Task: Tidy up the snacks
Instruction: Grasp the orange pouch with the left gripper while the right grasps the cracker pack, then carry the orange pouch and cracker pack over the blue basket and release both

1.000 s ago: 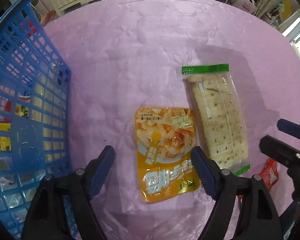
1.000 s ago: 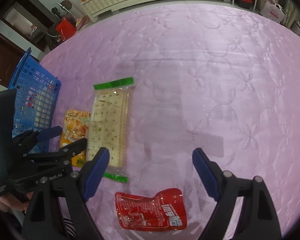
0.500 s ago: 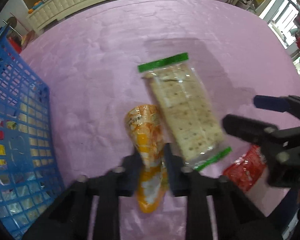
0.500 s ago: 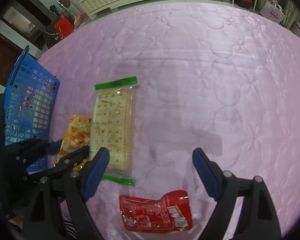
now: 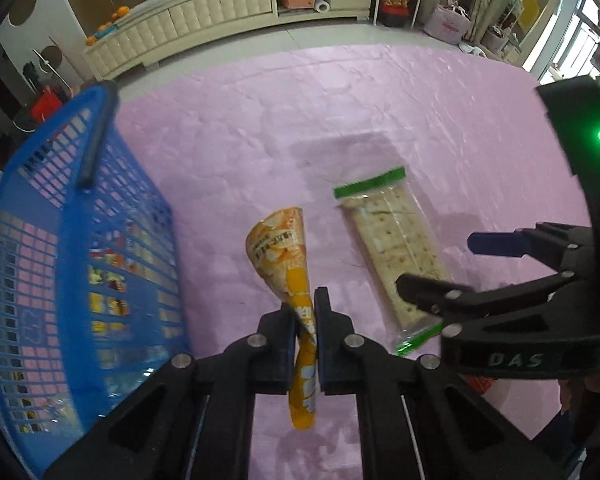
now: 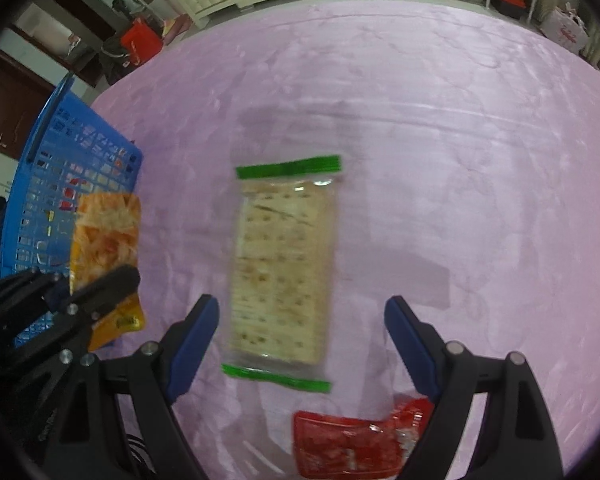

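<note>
Between the left gripper [image 5: 305, 330] fingers, pinched orange snack packet [image 5: 286, 256], clear of pink cloth [image 5: 340, 120]

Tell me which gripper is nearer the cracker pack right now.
Right. The open right gripper is over the cracker pack, fingers either side of its near end. The left gripper is off beside it, shut on the orange snack pouch.
</note>
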`<state>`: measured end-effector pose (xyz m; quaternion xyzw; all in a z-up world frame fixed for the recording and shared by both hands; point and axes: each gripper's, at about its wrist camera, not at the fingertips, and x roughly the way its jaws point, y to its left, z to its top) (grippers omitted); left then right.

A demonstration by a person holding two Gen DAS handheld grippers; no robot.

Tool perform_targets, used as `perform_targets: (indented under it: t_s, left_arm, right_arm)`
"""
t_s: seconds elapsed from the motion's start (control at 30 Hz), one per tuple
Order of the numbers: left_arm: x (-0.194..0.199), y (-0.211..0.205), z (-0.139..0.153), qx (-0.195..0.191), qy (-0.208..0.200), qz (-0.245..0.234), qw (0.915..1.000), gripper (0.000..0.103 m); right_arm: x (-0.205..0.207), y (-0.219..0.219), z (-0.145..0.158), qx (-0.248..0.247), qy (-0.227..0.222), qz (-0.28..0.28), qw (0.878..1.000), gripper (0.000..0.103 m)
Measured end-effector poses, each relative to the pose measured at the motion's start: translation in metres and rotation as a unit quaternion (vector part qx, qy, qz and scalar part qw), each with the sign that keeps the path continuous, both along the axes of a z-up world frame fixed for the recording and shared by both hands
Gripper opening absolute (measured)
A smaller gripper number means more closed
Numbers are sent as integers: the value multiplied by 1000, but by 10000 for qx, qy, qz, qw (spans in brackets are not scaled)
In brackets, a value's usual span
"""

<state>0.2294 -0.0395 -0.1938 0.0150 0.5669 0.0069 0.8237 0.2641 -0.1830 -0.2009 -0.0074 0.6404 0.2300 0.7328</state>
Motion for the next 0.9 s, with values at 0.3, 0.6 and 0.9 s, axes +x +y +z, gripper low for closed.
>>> perform_targets:
  t_s: [0.3, 0.6, 0.9]
  left_arm:
    - [-14, -4, 15, 223, -131, -232, 9994, 7]
    - [-28, -1, 22, 150, -209, -230, 9994, 7]
    - [-53, -1, 62, 126, -614, -277, 9976, 7]
  right_arm:
    - [0, 36, -11, -425, -110, 320, 9985, 86]
    - [-22, 22, -1, -646, -495, 458, 9956, 57]
    - [-49, 25, 73, -482, -1107, 494, 9915, 57]
